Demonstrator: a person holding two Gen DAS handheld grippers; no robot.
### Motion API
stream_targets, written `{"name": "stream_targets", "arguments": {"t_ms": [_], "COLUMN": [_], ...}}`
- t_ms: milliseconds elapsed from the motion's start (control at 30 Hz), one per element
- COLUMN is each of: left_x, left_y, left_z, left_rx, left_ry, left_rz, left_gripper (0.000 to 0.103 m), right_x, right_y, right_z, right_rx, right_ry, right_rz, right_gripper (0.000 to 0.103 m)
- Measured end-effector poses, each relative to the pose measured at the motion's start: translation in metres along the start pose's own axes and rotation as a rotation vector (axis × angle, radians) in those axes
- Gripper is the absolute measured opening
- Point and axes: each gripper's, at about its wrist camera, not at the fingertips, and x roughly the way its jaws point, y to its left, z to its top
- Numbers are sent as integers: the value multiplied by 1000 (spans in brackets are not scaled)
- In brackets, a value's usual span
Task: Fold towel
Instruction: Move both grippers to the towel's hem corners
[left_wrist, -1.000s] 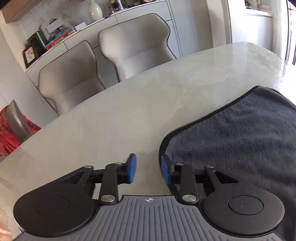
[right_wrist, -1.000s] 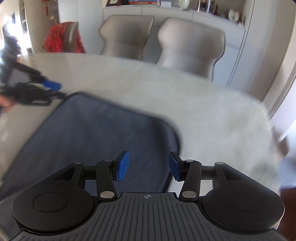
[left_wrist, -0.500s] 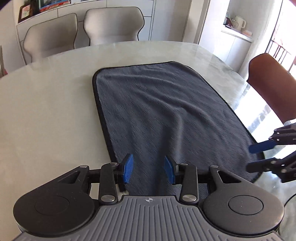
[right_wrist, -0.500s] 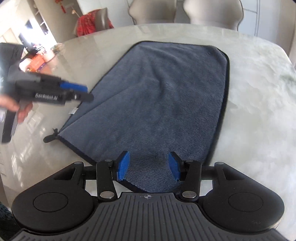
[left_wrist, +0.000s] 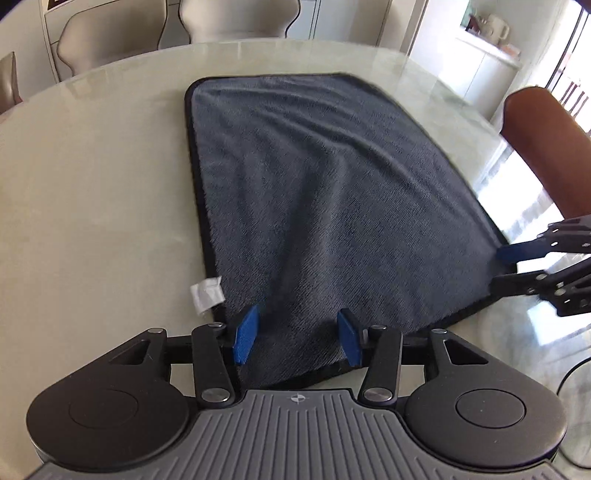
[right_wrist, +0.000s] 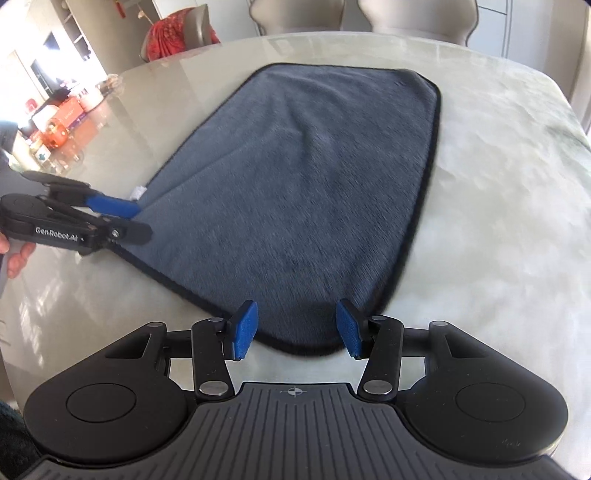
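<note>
Folding is not yet starting: the dark grey terry towel (left_wrist: 332, 192) is lying flat on the pale marble bench (left_wrist: 92, 192), my left claw (left_wrist: 297, 338) and right claw (right_wrist: 297, 328) both hovering spread at its near corners.

The towel (left_wrist: 332, 192) is matt, napped grey cloth; the table (left_wrist: 92, 184) is glossy, smooth pale stone.

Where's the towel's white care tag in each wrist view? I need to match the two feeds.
Left wrist view: white tag at lower left, on the towel's left hem, just ahead of the left claw.
Right wrist view: tag at middle left, beside the left claw's blue tip.
Shared landmark: the towel's black-edged far hem.
</note>
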Motion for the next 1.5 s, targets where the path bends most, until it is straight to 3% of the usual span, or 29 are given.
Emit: {"name": "stream_targets", "arguments": {"t_ms": [200, 300, 433, 533, 633, 833, 967, 1133, 1233, 1500], "left_x": [-5, -7, -11, -15, -17, -17, -16, -11, -11, -13], "left_y": [6, 14, 23, 25, 24, 17, 15, 4, 8, 12], "left_z": [-11, -18, -27, -32, -36, -38, -42, -48, -51, -52], "left_rx": [-25, -59, -92, -127, -149, -132, -138, -66, -95, -71], "left_ry": [5, 2, -2, -7, -19, -21, -37, -44, -58, -69], "left_rz": [56, 73, 95, 78, 62, 66, 78, 145, 149, 144], "left_gripper": [50, 61, 60, 61, 68, 77, 84, 89, 92, 93], "right_x": [-4, -5, -7, -13, -17, -10, -8, 0, 3, 13], "right_y": [-3, -3, -2, -2, -7, -3, -1, 4, 6, 20], "right_z": [-7, -9, -8, -3, -3, -11, -19, -22, -23, -28], "right_rx": [6, 7, 17, 74, 131, 151, 182, 151, 139, 52], "right_ry": [2, -5, -14, -54, -121, -120, -138, -127, -132, -137], "right_rz": [-17, -20, -32, -68, -71, -165, -201, -225, -236, -260], "right_gripper": [48, 48, 49, 49, 49, 50, 62, 62, 63, 84]}}
